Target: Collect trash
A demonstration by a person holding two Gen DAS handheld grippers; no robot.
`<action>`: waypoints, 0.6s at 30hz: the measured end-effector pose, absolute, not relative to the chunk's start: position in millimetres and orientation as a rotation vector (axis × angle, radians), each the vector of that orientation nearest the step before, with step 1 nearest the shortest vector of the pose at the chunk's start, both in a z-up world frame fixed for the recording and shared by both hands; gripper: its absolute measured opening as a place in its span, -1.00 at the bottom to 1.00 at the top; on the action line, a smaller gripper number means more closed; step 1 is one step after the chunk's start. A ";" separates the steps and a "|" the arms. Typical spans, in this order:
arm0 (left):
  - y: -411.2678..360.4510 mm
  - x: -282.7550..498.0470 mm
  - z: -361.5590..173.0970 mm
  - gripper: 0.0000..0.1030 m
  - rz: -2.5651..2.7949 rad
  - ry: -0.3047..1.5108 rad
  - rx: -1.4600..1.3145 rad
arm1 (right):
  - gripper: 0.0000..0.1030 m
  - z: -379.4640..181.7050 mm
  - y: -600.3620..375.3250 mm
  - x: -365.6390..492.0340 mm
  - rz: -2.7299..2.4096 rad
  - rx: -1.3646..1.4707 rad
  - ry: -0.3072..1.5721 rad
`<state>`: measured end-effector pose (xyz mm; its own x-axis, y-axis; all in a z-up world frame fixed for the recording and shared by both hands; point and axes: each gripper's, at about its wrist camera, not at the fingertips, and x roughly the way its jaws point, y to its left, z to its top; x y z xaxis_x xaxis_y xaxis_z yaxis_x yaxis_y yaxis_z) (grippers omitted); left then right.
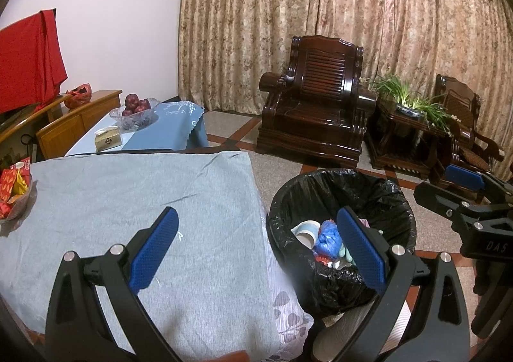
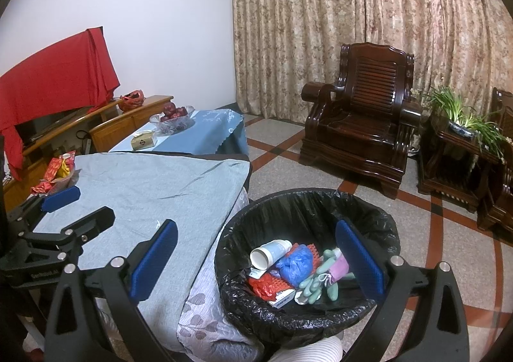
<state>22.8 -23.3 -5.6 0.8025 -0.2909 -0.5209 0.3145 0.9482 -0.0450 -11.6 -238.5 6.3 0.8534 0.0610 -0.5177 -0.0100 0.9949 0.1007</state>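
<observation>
A grey-clothed table (image 2: pixel 144 182) carries a bowl of red packets (image 2: pixel 59 174); a black-lined trash bin (image 2: pixel 307 211) stands on the tiled floor (image 2: pixel 320 176).

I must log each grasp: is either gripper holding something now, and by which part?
Nothing is held. The left gripper and the right gripper are both open with empty jaws; the trash lies in the bin.

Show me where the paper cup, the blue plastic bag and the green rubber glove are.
paper cup (image 2: pixel 268 253), right wrist view, on its side wall.
blue plastic bag (image 2: pixel 293 264), right wrist view, its crumpled middle.
green rubber glove (image 2: pixel 315 285), right wrist view, its fingers.
</observation>
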 end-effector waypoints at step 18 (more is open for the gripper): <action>-24.0 22.6 -5.3 0.87 -0.324 0.552 0.046 | 0.88 5.8 -236.4 -11.4 0.041 0.098 0.549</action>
